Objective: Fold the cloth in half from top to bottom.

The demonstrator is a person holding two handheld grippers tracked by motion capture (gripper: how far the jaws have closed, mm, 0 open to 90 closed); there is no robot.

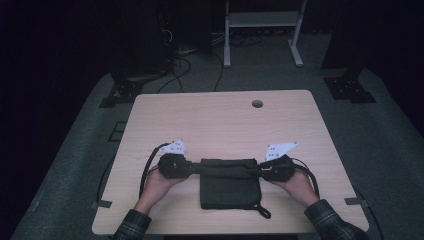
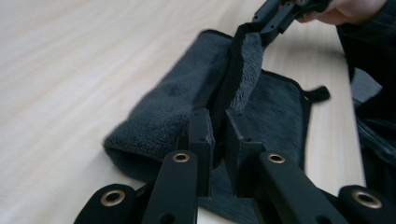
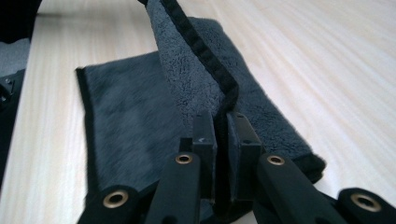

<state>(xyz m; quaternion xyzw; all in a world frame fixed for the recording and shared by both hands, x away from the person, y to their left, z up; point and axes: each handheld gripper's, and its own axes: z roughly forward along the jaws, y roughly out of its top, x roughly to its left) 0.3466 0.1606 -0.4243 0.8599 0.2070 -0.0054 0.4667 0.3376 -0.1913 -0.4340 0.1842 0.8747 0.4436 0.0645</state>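
Note:
A dark grey fluffy towel [image 1: 230, 192] lies folded on the wooden table [image 1: 220, 117], near its front edge. My left gripper [image 1: 198, 168] is shut on the left end of the towel's far hemmed edge, and my right gripper [image 1: 259, 170] is shut on the right end. That edge is stretched taut between them, lifted a little over the rest of the cloth. In the left gripper view the jaws [image 2: 218, 125] pinch the hem of the towel [image 2: 173, 105], with the right gripper [image 2: 280, 14] at the far end. In the right gripper view the jaws [image 3: 221, 125] clamp the towel's [image 3: 126, 107] black hem.
A round cable hole [image 1: 257, 103] sits near the table's far edge. A small hanging loop [image 1: 264, 211] sticks out at the towel's front right corner. Cables trail from both grippers across the table. Beyond the table stand a white frame [image 1: 262, 20] and dark stands on grey carpet.

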